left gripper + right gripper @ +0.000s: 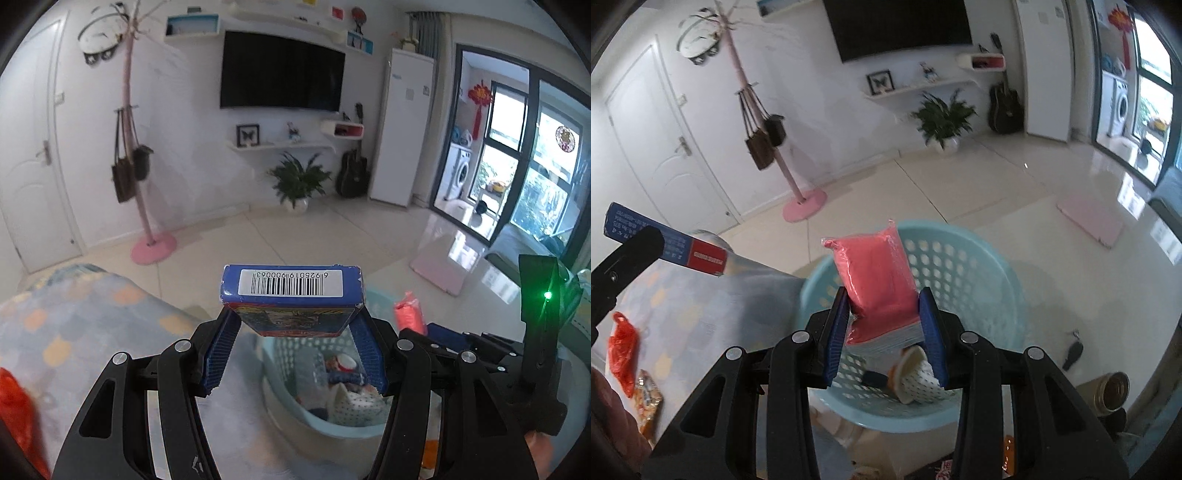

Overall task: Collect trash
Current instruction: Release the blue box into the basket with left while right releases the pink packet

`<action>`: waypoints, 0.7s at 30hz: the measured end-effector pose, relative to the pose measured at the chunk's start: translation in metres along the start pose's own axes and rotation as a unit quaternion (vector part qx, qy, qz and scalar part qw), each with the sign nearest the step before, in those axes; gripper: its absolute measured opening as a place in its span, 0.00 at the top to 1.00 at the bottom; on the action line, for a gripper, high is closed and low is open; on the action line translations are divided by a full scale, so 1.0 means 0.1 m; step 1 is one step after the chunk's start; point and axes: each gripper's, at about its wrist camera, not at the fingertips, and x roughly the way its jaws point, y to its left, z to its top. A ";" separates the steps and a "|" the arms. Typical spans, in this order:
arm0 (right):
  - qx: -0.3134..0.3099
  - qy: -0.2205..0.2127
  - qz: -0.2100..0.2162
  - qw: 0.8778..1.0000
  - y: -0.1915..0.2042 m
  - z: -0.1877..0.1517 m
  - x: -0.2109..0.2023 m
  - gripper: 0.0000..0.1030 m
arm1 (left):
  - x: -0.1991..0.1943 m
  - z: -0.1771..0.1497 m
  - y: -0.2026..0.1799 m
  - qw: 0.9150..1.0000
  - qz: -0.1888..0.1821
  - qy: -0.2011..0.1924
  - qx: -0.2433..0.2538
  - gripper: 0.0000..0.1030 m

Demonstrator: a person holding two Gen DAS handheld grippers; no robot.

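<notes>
Left wrist view: we are holding a blue box (pixel 291 295) in our left gripper (pixel 293 328), its blue fingers (pixel 221 354) pressing on the box's two sides, the barcode end facing us. Below it, at about 6 o'clock, a pale blue basket (pixel 325 417) is standing on the tiled floor (pixel 295 236), already containing several pieces of trash, among them a dotted paper cup (pixel 351 402). At 3 o'clock our right gripper is showing as a black body with a green light, a pink packet (pixel 408 310) poking out beside it.

Right wrist view: we are gripping that pink packet (pixel 875 273) in our right gripper (pixel 884 325), the fingers (pixel 836 332) squeezing its lower end so it is standing upright over the near half of the basket (pixel 997 266). The cup (pixel 919 376) is lying on its side at the basket's bottom. At 9 o'clock the left gripper's black finger is carrying the blue box (pixel 668 245) over a patterned blanket (pixel 701 317). At 8 o'clock, a red plastic bag (pixel 624 347) and an orange snack wrapper (pixel 648 398) are lying on the blanket.
</notes>
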 end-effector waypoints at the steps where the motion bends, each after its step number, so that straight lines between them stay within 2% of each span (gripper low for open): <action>1: 0.002 0.006 -0.006 1.000 -0.03 -0.02 0.05 0.66 | 0.06 -0.03 -0.01 1.000 -0.003 0.006 -0.001 0.44; 5: -0.001 0.019 -0.028 0.999 -0.04 -0.03 0.18 0.65 | 0.24 -0.09 0.03 0.999 -0.018 0.027 -0.011 0.44; 11: -0.004 0.027 -0.036 0.999 -0.03 -0.02 0.25 0.64 | 0.36 -0.15 0.11 0.998 -0.029 0.051 -0.019 0.43; 12: -0.004 0.028 -0.038 0.999 0.00 -0.02 0.25 0.61 | 0.35 -0.16 0.13 0.998 -0.031 0.051 -0.021 0.43; 14: -0.005 0.025 -0.044 0.999 -0.01 0.00 0.23 0.47 | 0.31 -0.16 0.15 0.998 -0.028 0.044 -0.020 0.43; 21: -0.025 0.008 -0.054 0.998 0.10 -0.02 0.06 0.46 | 0.04 -0.06 0.21 1.000 -0.019 0.011 -0.021 0.43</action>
